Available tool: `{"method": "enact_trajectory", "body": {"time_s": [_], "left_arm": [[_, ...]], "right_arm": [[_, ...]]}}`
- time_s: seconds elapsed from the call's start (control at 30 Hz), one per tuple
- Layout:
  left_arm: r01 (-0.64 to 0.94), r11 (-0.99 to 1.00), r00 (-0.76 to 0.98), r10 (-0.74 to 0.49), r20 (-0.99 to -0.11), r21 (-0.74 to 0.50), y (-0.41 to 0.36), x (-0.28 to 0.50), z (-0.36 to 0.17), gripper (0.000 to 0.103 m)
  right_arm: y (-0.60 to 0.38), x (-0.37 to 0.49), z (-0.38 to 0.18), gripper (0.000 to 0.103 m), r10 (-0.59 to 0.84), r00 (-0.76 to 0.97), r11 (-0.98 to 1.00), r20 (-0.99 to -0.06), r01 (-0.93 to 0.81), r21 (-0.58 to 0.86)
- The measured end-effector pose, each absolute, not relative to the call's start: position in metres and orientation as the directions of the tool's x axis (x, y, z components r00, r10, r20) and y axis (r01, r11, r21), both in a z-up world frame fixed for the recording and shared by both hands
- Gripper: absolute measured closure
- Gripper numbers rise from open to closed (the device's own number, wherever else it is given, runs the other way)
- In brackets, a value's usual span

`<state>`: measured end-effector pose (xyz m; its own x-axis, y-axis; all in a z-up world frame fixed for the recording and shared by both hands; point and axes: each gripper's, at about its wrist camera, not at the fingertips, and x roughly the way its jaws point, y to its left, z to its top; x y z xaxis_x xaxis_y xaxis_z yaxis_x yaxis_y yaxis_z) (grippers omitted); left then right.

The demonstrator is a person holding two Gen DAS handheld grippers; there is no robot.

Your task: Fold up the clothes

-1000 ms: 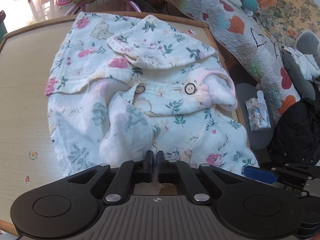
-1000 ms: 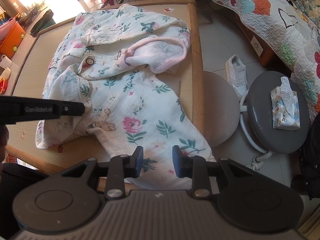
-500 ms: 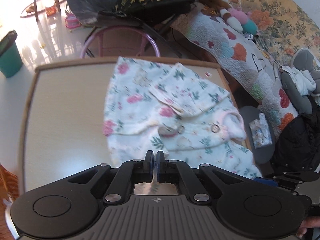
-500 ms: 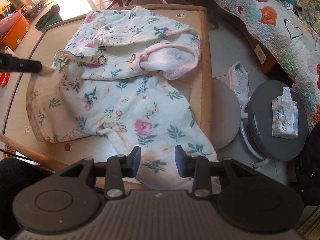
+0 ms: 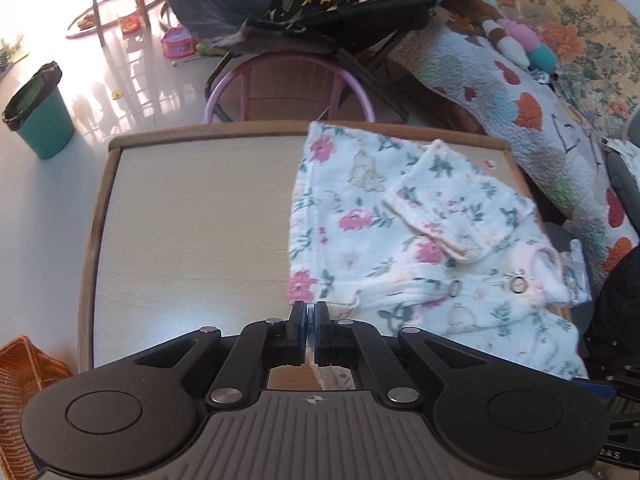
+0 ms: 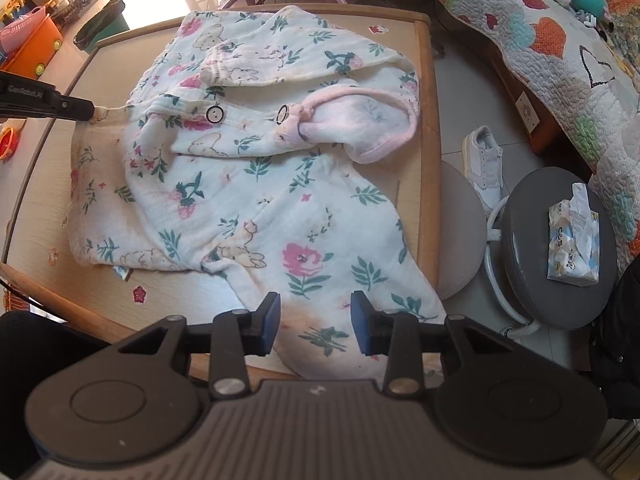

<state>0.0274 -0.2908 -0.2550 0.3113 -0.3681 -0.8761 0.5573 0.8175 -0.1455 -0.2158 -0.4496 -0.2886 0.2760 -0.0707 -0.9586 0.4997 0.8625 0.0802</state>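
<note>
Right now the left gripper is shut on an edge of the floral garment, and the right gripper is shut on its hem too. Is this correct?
Not quite. The right wrist view shows the right gripper open above the floral garment, gripping nothing. The left gripper is indeed shut on an edge.

One floral garment [image 6: 248, 184], two buttons [image 6: 215, 113] — one table [image 5: 192, 216], one tissue pack [image 6: 574, 240].

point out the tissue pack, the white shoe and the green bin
tissue pack [image 6: 573, 240]: right wrist view, middle of the wrapper, on the grey stool
white shoe [image 6: 485, 160]: right wrist view, upper of the shoe, on the floor
green bin [image 5: 40, 120]: left wrist view, its side wall
</note>
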Motion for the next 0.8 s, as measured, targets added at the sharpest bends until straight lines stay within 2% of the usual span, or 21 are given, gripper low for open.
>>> {"method": "enact_trajectory", "body": {"time_s": [0.23,0.3,0.37,0.53,0.8], "left_arm": [[0.542,0.821,0.343,-0.408,-0.846,-0.176,-0.292,0.045,-0.263,0.082],[0.544,0.821,0.376,-0.421,-0.826,-0.172,-0.298,0.054,-0.257,0.066],[0.543,0.819,0.392,-0.442,-0.807,-0.185,-0.306,0.066,-0.252,0.059],[0.501,0.833,0.405,-0.467,-0.786,-0.236,-0.334,0.101,-0.25,0.053],[0.444,0.867,0.376,-0.408,-0.832,-0.225,-0.378,0.136,-0.286,0.053]], "right_arm": [[-0.452,-0.217,-0.289,0.065,-0.065,0.279,0.857,-0.958,0.507,0.09],[-0.453,-0.216,-0.287,0.065,-0.064,0.286,0.856,-0.956,0.508,0.095],[-0.454,-0.215,-0.286,0.065,-0.061,0.296,0.854,-0.953,0.51,0.103],[-0.457,-0.211,-0.284,0.065,-0.046,0.32,0.844,-0.946,0.52,0.135],[-0.465,-0.206,-0.288,0.064,-0.023,0.347,0.825,-0.938,0.536,0.178]]}}
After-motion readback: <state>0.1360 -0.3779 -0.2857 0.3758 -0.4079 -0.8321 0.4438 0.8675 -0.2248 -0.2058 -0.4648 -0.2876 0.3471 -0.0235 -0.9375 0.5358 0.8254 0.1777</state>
